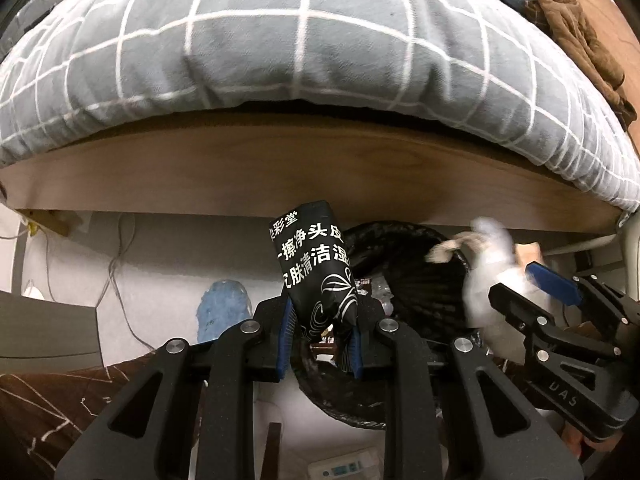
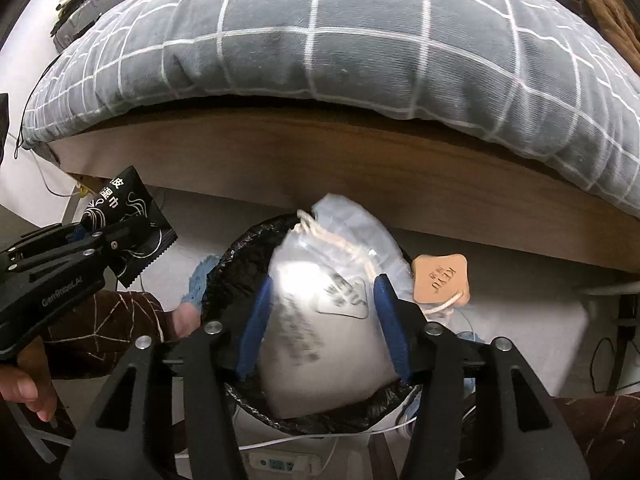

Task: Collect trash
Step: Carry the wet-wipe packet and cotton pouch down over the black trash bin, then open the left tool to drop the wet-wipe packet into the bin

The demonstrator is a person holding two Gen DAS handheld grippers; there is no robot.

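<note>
- Below the wooden bed frame [image 2: 360, 168], at 6 o'clock in the right wrist view, stands a round bin lined with a black plastic bag [image 2: 240, 256].
- Grey duvet with a white grid pattern [image 1: 280, 40] overhangs the frame, filling 12 o'clock in both views.
- Left gripper [image 1: 320, 344]: jaws nearly together, blue pads clamping a black foil wet-wipe packet with white Chinese print [image 1: 316, 268]. Packet stands upright, tilted slightly toward 11 o'clock, over the bin's rim [image 1: 384, 232].
- Same packet [image 2: 120, 208] appears at 9 o'clock in the right wrist view, to the left of the bin.
- Right gripper [image 2: 324, 320]: jaws apart. A translucent white drawstring pouch with grey print [image 2: 320, 320] sits between the blue pads over the bin mouth. Pouch is blurred; whether the pads press on it I cannot tell.
- Tan leather-look tag with stamped letters [image 2: 440, 280] hangs on a white cord at 3 o'clock of the pouch.
- Brown patterned sleeve [image 2: 108, 320] and a hand [image 2: 24, 392] show at 8 o'clock.
- Blue fuzzy slipper [image 1: 222, 312] lies on the pale floor at 9 o'clock of the bin.
</note>
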